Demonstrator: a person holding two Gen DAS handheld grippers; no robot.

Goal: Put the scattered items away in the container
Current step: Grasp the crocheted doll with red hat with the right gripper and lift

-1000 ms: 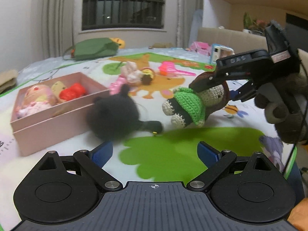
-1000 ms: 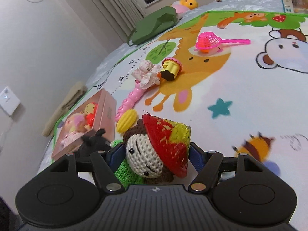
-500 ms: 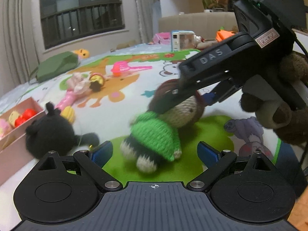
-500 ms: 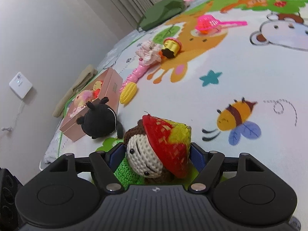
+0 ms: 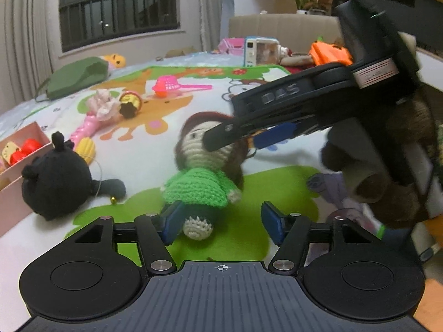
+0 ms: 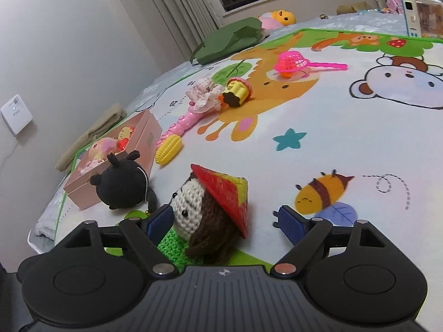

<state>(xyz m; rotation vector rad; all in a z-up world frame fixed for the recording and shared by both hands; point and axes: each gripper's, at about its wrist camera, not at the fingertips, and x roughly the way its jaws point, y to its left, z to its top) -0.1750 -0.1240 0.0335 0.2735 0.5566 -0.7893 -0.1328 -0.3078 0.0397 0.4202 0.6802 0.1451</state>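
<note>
Pink box cut by the left edge; crochet doll's body behind the claw housing.

Soft, even indoor light fills both views; the dark barred window gives none, so the source lies overhead, out of frame; shadows under the round black plush toy and the crocheted doll in a green dress are faint and diffuse; fisheye distortion bows the pale pleated curtains and darkens the frame corners; the black right gripper close to the left lens is motion-blurred, as is the background; no harsh glare shows on the colourful cartoon play mat.
</note>
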